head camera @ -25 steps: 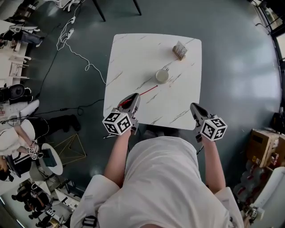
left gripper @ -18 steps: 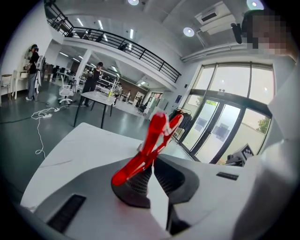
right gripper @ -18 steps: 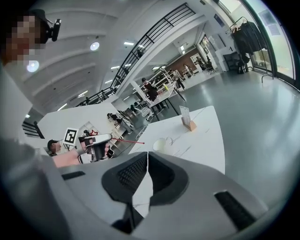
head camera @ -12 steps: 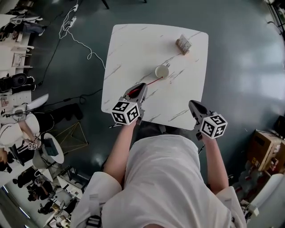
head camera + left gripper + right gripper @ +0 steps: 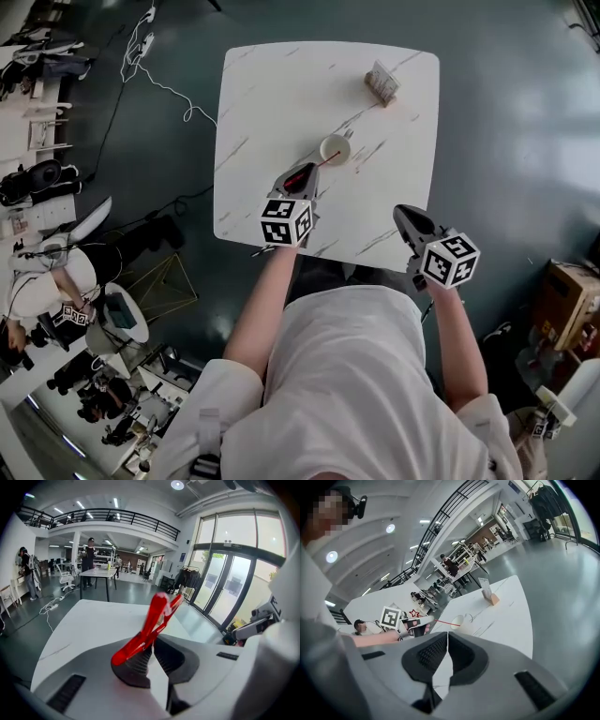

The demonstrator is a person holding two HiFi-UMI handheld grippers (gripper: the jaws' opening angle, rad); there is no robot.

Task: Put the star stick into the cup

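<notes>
A thin red star stick (image 5: 317,166) is held over the white marble table (image 5: 272,94), with my left gripper (image 5: 302,177) shut on its star end. Its far tip reaches the rim of the small white cup (image 5: 335,148); whether it is inside I cannot tell. In the left gripper view the red star (image 5: 157,618) stands tilted between the closed jaws of the left gripper (image 5: 151,651). My right gripper (image 5: 403,216) hangs over the table's near right edge, shut and empty. The right gripper (image 5: 447,641) view shows the cup (image 5: 461,620), the stick (image 5: 446,621) and the star (image 5: 414,613).
A small tan box (image 5: 380,82) stands near the table's far right corner. White cables (image 5: 155,66) trail on the dark floor to the left. Desks, chairs and other people fill the left side of the room.
My left gripper has moved farther onto the table towards the cup, carrying the star stick, whose tip now reaches the cup. The right gripper has shifted only slightly.
</notes>
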